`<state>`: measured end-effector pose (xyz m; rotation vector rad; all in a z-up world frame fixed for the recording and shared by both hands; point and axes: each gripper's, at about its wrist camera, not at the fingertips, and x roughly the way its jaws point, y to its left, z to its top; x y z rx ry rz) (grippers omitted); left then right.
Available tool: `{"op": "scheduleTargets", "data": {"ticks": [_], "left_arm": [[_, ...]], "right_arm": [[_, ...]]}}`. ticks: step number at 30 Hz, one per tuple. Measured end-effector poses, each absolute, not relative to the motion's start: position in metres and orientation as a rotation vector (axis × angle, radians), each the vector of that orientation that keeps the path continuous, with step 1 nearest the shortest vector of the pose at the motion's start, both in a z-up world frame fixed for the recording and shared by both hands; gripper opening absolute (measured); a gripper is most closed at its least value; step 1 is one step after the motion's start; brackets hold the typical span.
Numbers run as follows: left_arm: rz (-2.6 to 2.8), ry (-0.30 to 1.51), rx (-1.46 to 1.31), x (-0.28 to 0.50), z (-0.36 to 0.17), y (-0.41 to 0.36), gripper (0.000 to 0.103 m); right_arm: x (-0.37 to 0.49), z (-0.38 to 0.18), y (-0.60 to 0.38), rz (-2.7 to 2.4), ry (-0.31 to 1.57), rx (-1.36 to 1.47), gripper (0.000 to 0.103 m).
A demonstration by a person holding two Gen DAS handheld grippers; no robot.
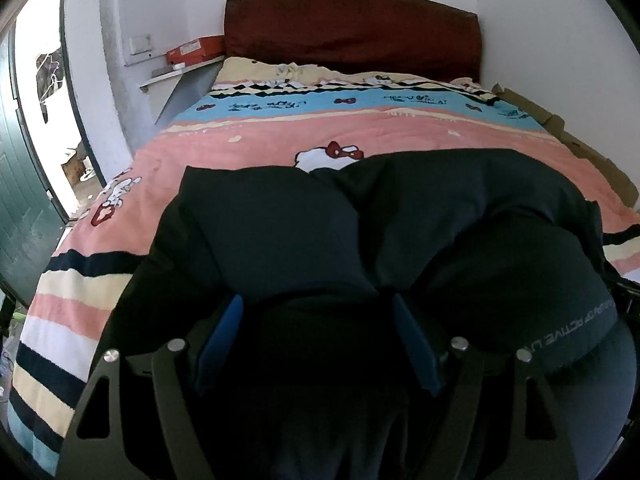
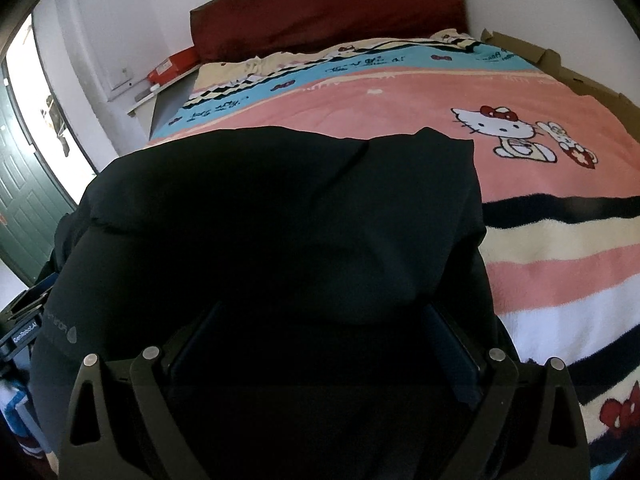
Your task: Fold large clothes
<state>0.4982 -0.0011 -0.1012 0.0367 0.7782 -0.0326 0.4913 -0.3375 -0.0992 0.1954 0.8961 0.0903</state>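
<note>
A large black garment (image 1: 380,216) lies bunched on the near part of the bed, with grey lettering on a band at its right edge. It also fills the right wrist view (image 2: 280,216). My left gripper (image 1: 318,312) stands wide open, its blue fingers (image 1: 224,336) either side of dark cloth that lies between and over them. My right gripper (image 2: 324,320) is also spread wide, its dark fingers (image 2: 452,344) partly covered by the garment, whose fabric drapes between them.
The bed carries a pink, blue and striped cartoon-cat blanket (image 2: 400,92) and a dark red headboard (image 1: 352,28). A bedside shelf with an orange box (image 1: 196,50) stands left of the bed. Cardboard (image 1: 580,140) lines the right wall. A green door (image 1: 20,184) is at left.
</note>
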Motion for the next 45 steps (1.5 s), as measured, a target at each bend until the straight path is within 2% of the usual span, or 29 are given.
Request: {"op": "scheduleTargets", "data": {"ticks": [10,17,26,35,45], "left_arm": [[-0.012,0.757,0.058,0.486,-0.095,-0.003,0.076],[-0.016,0.698,0.134,0.450,-0.065,-0.001,0.076],[0.002,0.663,0.099,0.411,-0.042,0.026,0.076],[0.018,0.681,0.082,0.403,-0.059,0.042,0.076],[0.026,0.702,0.085,0.401,-0.096,0.051,0.076]], "right_arm": [[0.486,-0.099,-0.335,0.070,0.895,0.180,0.096],[0.466,-0.067,-0.326,0.028,0.863,0.141,0.096],[0.417,-0.025,-0.299,0.101,0.793,0.117,0.096],[0.397,-0.023,-0.279,0.139,0.780,0.093,0.096],[0.402,-0.060,-0.295,0.129,0.813,0.154,0.099]]}}
